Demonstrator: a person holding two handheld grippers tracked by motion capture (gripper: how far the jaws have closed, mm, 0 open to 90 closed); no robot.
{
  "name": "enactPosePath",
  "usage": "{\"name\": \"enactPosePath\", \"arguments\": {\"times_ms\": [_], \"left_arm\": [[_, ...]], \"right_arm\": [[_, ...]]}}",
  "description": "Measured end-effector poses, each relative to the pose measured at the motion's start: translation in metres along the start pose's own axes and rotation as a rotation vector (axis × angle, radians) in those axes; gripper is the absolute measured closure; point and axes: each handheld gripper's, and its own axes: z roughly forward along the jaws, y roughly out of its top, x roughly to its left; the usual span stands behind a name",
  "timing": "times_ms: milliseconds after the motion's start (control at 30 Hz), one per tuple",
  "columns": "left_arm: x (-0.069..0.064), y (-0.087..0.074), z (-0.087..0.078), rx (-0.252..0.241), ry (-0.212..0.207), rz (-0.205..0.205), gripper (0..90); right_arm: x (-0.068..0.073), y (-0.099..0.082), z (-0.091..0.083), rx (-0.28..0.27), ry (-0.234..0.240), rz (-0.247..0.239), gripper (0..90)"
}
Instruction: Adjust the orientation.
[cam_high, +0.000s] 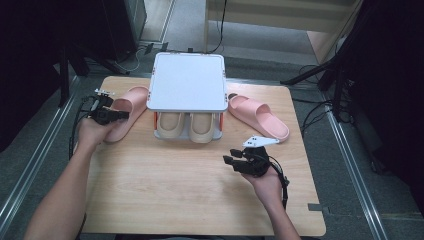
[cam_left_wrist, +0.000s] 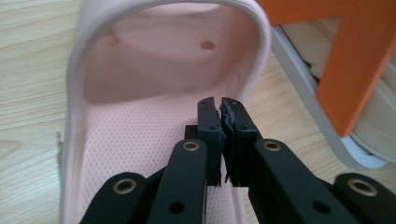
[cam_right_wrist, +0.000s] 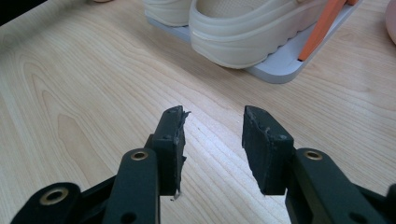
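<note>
the left pink slipper lies on the wooden table just left of a small two-level shoe rack, its toe toward the far edge and its heel toward the person. the left gripper is at the slipper's heel end, reaching in over its open back. in the left gripper view its fingers are pressed together over the mesh footbed of that slipper, with the strap arching ahead of them; nothing sits between the pads, so they are closed on nothing. whether their tips touch the footbed i cannot tell.

just to the right in that view stands an orange upright of the rack, with the pale grey lower tray beneath it.

the rack's white top plate covers the rear half of a pair of beige slippers standing side by side on the lower tray, heels toward the person. a second pink slipper lies on the table right of the rack, angled outward.

the right gripper hovers over bare table nearer the person, well apart from the rack. in the right gripper view its fingers stand apart with only wood grain between them, holding nothing; the beige slippers and tray corner lie ahead.
</note>
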Motion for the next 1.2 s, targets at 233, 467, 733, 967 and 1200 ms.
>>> {"name": "enactPosePath", "arguments": {"times_ms": [233, 467, 733, 967, 1200], "left_arm": [[-0.012, 0.002, 0.003, 0.008, -0.029, 0.006, 84.6], [-0.020, 0.004, 0.009, -0.002, -0.040, -0.011, 84.7], [-0.025, 0.008, 0.013, -0.011, -0.052, -0.031, 84.1], [-0.017, 0.008, -0.005, -0.043, -0.027, -0.035, 73.0], [-0.011, 0.007, -0.024, -0.032, -0.004, -0.024, 59.9]], "right_arm": [[0.000, 0.001, 0.002, 0.002, 0.003, -0.005, 59.7], [-0.001, 0.001, 0.002, 0.000, 0.004, 0.002, 60.0], [0.000, 0.001, 0.003, 0.005, -0.001, -0.003, 60.1], [-0.001, 0.002, 0.003, 0.001, 0.003, 0.005, 60.1], [-0.002, 0.004, 0.002, -0.004, 0.006, 0.006, 59.3]]}}
